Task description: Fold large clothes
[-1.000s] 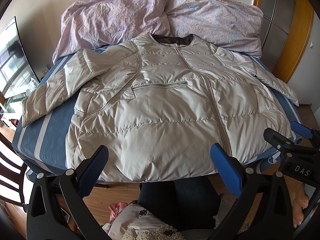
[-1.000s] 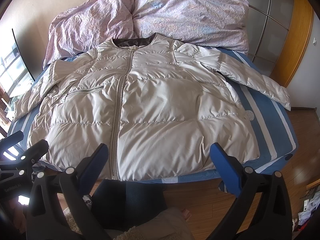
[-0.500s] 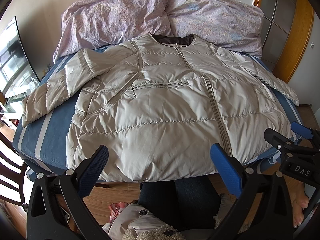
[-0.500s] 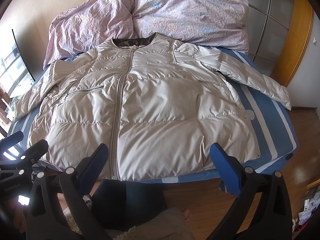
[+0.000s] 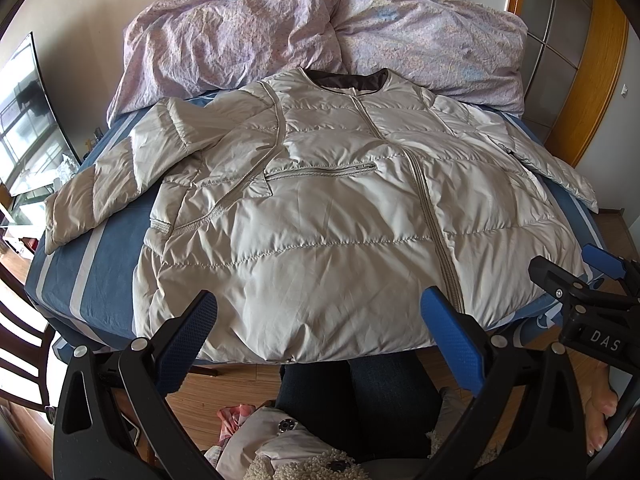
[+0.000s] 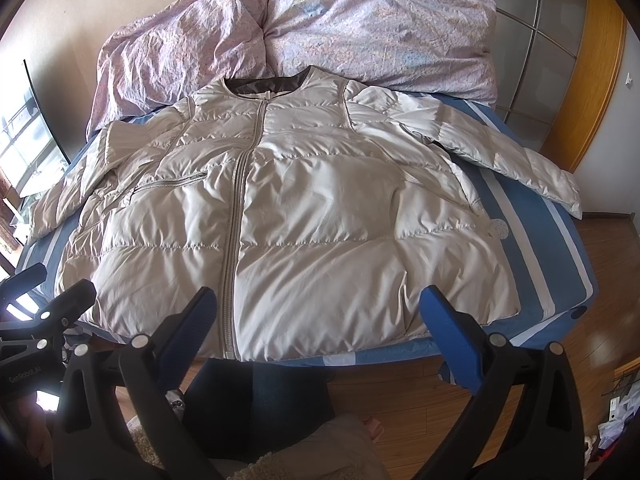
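A beige quilted puffer jacket [image 5: 328, 216] lies flat and zipped, front up, on the blue striped bed [image 5: 100, 264], collar toward the pillows, sleeves spread to both sides. It also shows in the right wrist view [image 6: 304, 220]. My left gripper [image 5: 318, 320] is open and empty, held above the jacket's hem at the bed's near edge. My right gripper [image 6: 318, 320] is open and empty, also over the hem, to the right of the zipper. The right gripper also shows at the right edge of the left wrist view [image 5: 580, 280].
A crumpled lilac duvet [image 5: 320, 32] fills the bed's head end. Wooden floor [image 6: 400, 392] lies below the near edge, with the person's legs [image 5: 360, 400] there. A wardrobe [image 6: 560, 60] stands at the right; a chair [image 5: 20, 344] at the left.
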The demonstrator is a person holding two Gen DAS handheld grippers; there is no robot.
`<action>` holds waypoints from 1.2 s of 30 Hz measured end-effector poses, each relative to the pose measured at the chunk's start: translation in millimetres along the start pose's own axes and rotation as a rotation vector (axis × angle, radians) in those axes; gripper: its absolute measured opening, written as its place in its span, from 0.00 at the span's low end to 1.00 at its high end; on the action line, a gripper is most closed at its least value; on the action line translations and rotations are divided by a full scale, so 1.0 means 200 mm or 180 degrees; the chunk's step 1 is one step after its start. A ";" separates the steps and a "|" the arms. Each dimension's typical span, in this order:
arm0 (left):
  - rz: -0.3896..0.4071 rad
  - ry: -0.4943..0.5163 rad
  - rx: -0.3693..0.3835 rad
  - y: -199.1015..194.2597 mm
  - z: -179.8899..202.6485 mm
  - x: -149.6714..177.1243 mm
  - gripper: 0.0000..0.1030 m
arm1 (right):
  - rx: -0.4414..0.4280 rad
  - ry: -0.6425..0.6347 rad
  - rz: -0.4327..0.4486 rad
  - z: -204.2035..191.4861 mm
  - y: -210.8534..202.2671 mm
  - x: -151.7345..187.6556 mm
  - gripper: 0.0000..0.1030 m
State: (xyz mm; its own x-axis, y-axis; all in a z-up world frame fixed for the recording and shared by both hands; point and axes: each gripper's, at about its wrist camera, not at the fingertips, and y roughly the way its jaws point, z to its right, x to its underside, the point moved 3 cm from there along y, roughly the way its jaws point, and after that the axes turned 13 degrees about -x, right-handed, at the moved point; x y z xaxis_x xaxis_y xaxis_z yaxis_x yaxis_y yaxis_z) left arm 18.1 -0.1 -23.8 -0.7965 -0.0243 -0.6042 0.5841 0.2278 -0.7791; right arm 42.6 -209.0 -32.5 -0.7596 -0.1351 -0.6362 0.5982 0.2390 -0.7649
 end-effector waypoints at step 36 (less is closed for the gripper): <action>-0.0253 -0.0083 0.0269 0.18 -0.06 -0.12 0.99 | -0.0471 0.1925 0.0744 0.95 0.10 -0.27 0.98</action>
State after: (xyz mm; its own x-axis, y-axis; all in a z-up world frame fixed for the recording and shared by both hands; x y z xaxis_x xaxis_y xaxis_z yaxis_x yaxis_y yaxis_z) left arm 56.1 20.9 -36.1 -0.8371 -0.0647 -0.5432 0.5312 0.1412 -0.8354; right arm 143.2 -380.7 -32.4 -0.6494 0.4893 -0.5821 0.7559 0.3319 -0.5643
